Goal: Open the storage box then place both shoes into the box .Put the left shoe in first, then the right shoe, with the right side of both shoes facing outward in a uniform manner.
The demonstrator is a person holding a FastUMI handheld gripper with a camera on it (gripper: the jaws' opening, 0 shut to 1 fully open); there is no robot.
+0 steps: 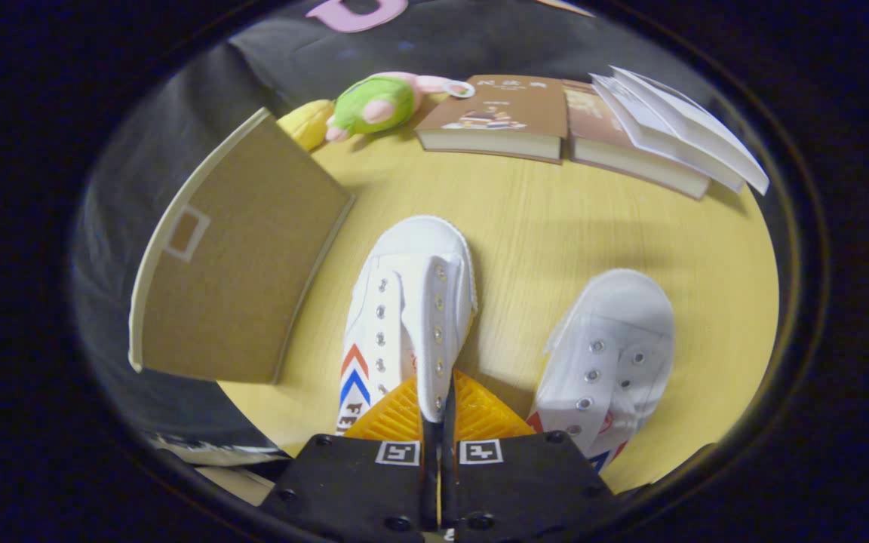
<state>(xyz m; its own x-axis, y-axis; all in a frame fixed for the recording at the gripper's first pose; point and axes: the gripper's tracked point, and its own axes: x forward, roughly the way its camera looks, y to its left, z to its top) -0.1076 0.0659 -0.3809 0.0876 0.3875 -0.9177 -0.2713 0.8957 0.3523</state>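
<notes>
My gripper [440, 411] is shut on the eyelet flap of a white canvas shoe [404, 302], its orange fingers [397, 418] pinching the flap's near end. That shoe points away from me, with red and blue chevrons on its side. A second white shoe [608, 354] lies on the yellow table [555, 226], to the right of the fingers and apart from them. Left of the held shoe, the storage box's brown lid [238, 256] stands raised and tilted. The box's inside is hidden behind it.
Beyond the shoes, two brown books [502, 117] lie along the table's far edge, one with open white pages [676, 128] on top. A green and pink plush toy [374, 105] sits next to the books, behind the lid.
</notes>
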